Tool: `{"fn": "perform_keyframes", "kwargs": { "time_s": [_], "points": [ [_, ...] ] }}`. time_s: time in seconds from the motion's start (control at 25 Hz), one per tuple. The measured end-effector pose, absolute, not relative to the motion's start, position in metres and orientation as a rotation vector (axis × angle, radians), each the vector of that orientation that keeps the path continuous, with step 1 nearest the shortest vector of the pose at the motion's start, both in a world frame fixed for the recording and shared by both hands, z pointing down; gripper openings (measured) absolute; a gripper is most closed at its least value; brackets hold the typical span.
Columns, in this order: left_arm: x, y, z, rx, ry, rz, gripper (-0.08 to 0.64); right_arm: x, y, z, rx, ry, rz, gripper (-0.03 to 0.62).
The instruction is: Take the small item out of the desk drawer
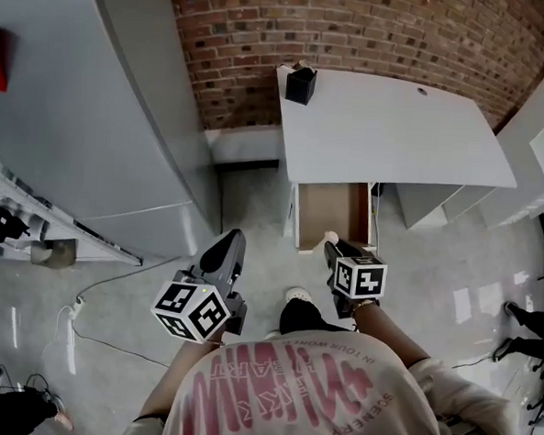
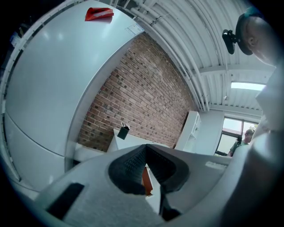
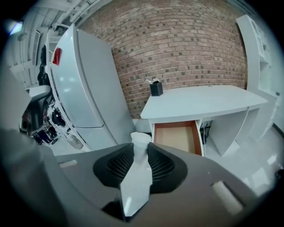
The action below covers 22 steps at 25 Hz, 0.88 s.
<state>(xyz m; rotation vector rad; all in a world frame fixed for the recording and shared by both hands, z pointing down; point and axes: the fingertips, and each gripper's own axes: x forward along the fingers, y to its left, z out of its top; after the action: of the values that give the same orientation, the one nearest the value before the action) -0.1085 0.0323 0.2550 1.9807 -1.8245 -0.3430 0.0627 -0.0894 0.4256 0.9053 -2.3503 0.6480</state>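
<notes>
White small item [image 3: 137, 173] clamped in right gripper [image 3: 140, 153], held clear of open drawer [image 3: 176, 138] under tabletop [image 3: 199, 102]: extraction looks done. Left gripper [image 2: 145, 155] pinched closed, empty, parked aside, probably free to push drawer in.

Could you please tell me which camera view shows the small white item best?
The right gripper view: the small white item sits large and centred, clamped between the jaws of the right gripper. The head view shows only its white tip past the gripper's end; the left gripper view does not show it.
</notes>
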Motion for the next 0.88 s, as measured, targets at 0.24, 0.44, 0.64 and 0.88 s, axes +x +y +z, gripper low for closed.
{"fn": "perform_keyframes", "kwargs": {
  "time_s": [0.24, 0.44, 0.64, 0.88],
  "points": [
    [-0.090, 0.037, 0.242, 2.036, -1.783, -0.352, 0.006, 0.057, -0.079, 0.368, 0.901, -2.485, 0.587, 0.114],
    [-0.077, 0.036, 0.228, 2.074, -1.775, -0.376, 0.006, 0.055, -0.076, 0.322, 0.890, -2.600, 0.620, 0.114],
    [-0.061, 0.033, 0.215, 2.107, -1.779, -0.373, 0.006, 0.052, -0.072, 0.276, 0.828, -2.727, 0.665, 0.115],
    [-0.048, 0.025, 0.204, 2.102, -1.826, -0.380, 0.006, 0.056, -0.073, 0.231, 0.723, -2.855, 0.650, 0.117]
  ]
}}
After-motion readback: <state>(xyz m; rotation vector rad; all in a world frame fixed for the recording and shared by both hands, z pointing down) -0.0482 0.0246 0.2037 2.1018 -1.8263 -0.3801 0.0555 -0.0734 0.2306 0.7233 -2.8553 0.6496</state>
